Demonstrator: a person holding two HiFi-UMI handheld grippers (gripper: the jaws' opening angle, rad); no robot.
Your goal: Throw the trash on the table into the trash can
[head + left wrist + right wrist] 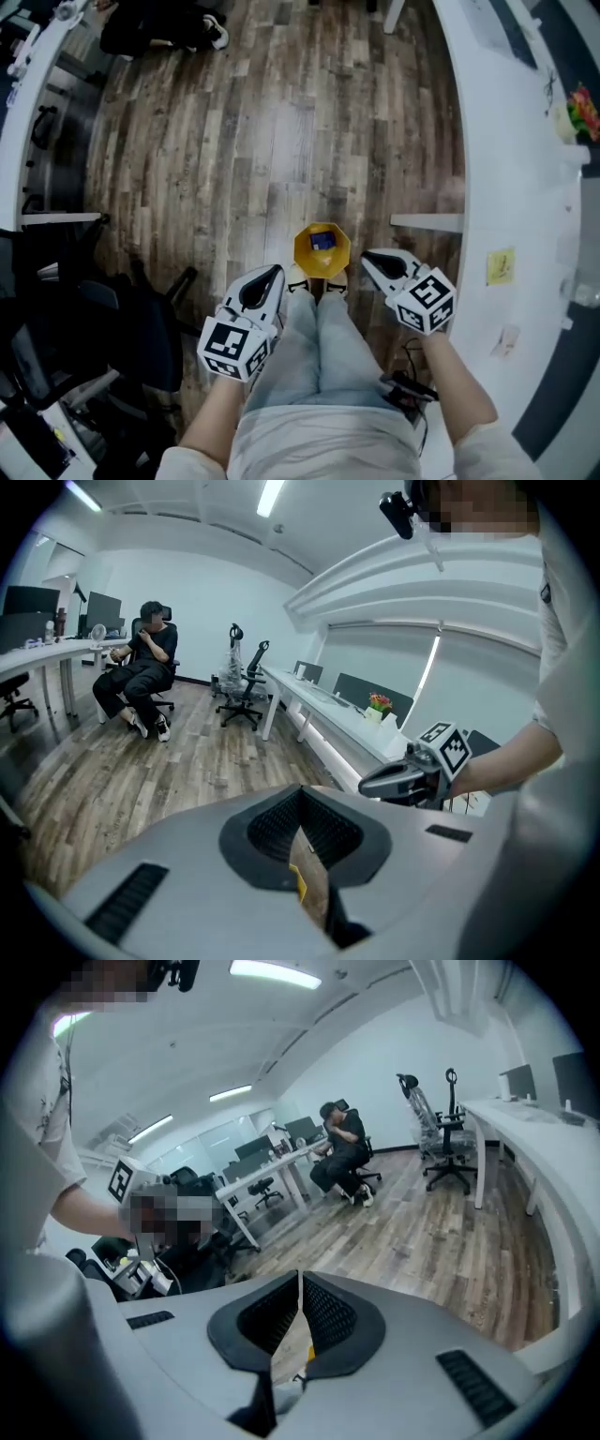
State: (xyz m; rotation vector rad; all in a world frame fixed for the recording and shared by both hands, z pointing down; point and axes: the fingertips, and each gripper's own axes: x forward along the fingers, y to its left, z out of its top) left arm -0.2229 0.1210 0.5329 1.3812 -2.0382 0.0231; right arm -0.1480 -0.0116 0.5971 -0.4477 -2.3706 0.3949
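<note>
A yellow trash can (pixel 322 249) stands on the wooden floor just past the person's feet, with a blue item lying inside it. My left gripper (pixel 272 271) hangs above the left knee, its tips near the can's left rim. My right gripper (pixel 367 255) hangs above the right knee by the can's right rim. Both are shut with nothing between the jaws, as the left gripper (pixel 300 791) and right gripper (pixel 299 1277) views show. A yellow slip (pixel 500 265) and a small white scrap (pixel 507 339) lie on the white table (pixel 487 169) to the right.
The long white table runs along the right side, with a flower pot (pixel 583 108) on it and a leg (pixel 427 222) near the can. A dark office chair (pixel 122 328) stands to the left. A seated person (pixel 145 672) and more chairs (pixel 246 677) are farther off.
</note>
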